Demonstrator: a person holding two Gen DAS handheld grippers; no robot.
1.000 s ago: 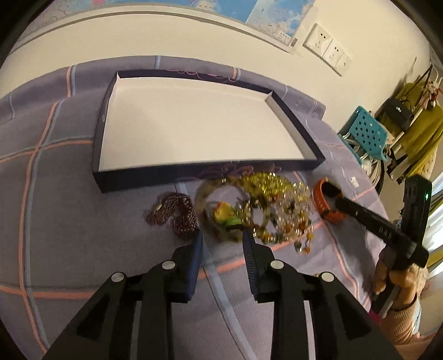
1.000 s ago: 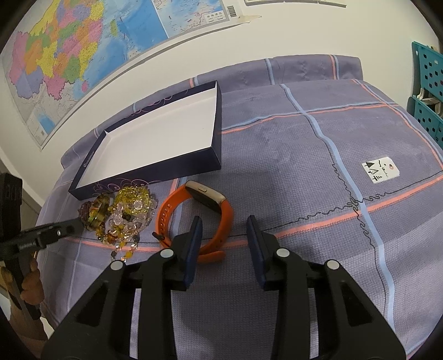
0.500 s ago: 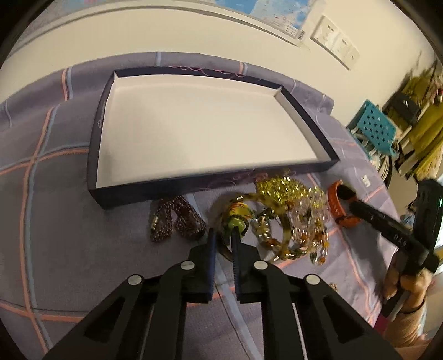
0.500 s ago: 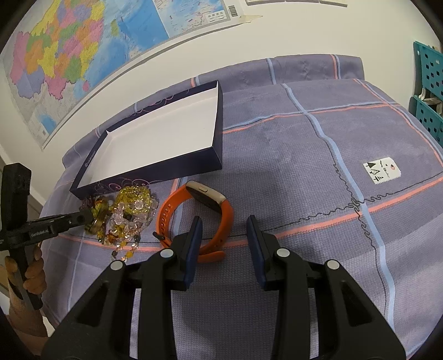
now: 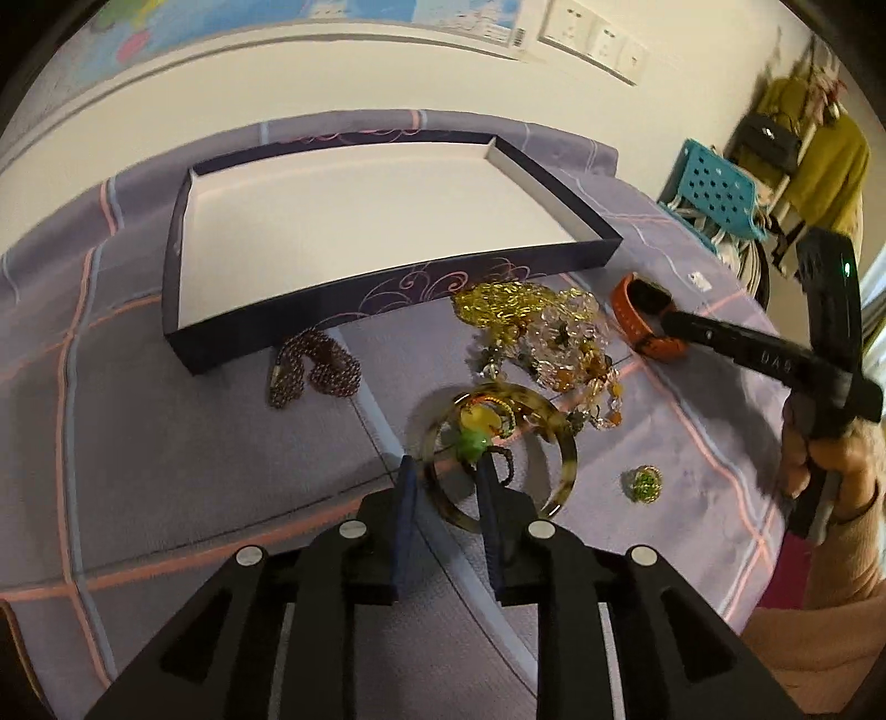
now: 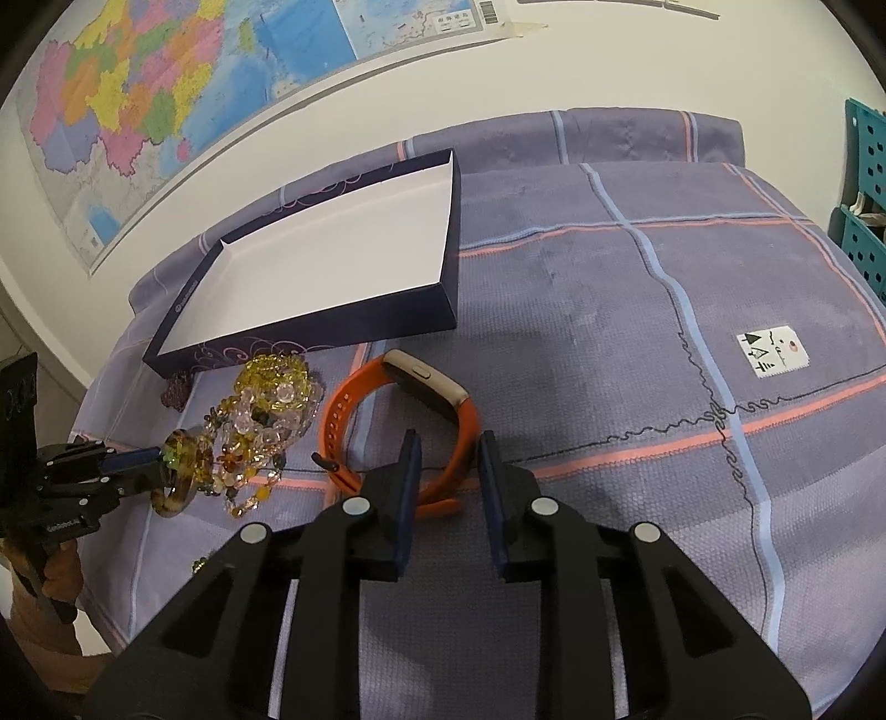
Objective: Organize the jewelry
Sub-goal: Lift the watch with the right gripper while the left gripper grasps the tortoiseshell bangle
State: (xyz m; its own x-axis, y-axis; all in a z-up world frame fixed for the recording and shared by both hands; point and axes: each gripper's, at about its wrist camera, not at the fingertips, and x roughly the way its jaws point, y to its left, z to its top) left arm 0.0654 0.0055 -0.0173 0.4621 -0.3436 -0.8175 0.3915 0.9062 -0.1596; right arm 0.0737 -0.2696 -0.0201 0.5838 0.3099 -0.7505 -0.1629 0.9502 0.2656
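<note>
Tortoiseshell bangle [image 5: 559,443] tilted, beads [image 5: 545,332] heaped

Surface [image 6: 581,288] covered with a purple-grey cloth [image 6: 609,387], pink and light-blue grid stripes, black zigzag stitching across the right part. White care label [image 6: 772,354] sewn on the cloth, right side. Behind: cream wall [image 5: 332,83], grey trim strip running along it. Colourful wall map [image 6: 183,83] pinned above the trim, barcode on its lower edge. White wall sockets [image 5: 592,39] in a row right of the map. Teal perforated plastic stool or crate [image 5: 714,194] past the far right edge of the surface; teal perforated crates [image 6: 866,210] also in the right wrist view. Clothes rack in the corner: olive-yellow garment [image 5: 825,166], black handbag [image 5: 769,141]. Warm indoor light, bright strip at far right.
</note>
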